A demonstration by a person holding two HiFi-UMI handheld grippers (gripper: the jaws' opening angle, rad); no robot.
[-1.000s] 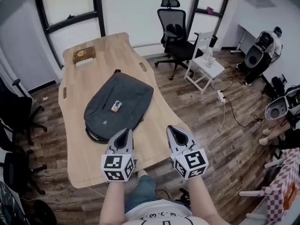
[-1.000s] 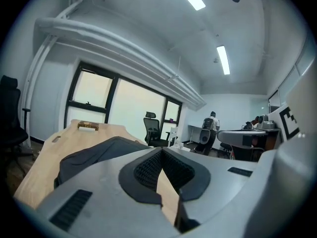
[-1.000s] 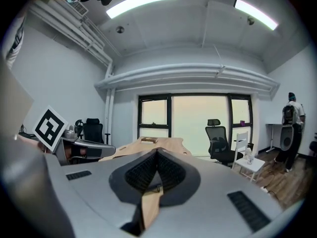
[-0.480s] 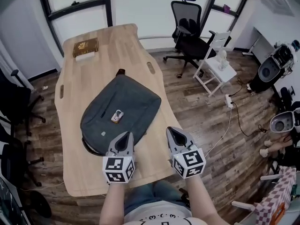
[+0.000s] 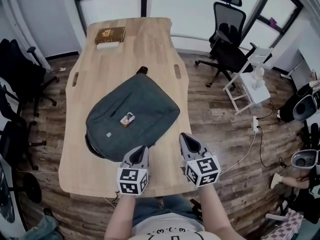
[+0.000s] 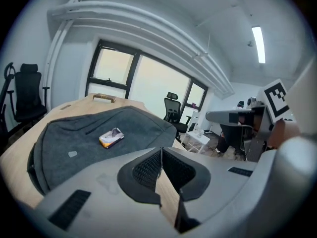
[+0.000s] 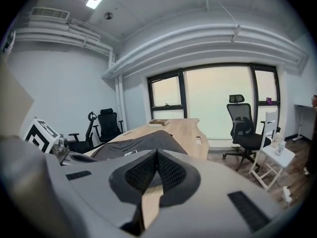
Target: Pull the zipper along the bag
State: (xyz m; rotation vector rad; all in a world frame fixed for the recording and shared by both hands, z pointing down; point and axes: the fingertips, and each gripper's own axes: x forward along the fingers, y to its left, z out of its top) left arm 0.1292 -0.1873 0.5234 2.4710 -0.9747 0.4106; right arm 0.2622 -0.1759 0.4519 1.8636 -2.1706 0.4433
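Observation:
A dark grey backpack (image 5: pixel 132 114) lies flat on the wooden table (image 5: pixel 125 49), with a small tag (image 5: pixel 126 119) on top. The left gripper view shows the same backpack (image 6: pixel 99 133) just ahead. My left gripper (image 5: pixel 142 149) hovers at the bag's near edge, jaws shut, nothing between them. My right gripper (image 5: pixel 184 136) hangs to the right of the bag over the table's near right corner, also shut and empty. From the right gripper view the backpack (image 7: pixel 136 145) lies to the left, apart from the jaws. No zipper pull is clear to see.
A brown book (image 5: pixel 110 35) lies at the table's far end. Black office chairs stand at the left (image 5: pixel 20 84) and back right (image 5: pixel 227 39). A white stool (image 5: pixel 250 84) and cables are on the wood floor to the right.
The view has swung so the table now sits more centred. Both grippers have dropped lower and come closer to the bag's near edge. Both stayed shut.

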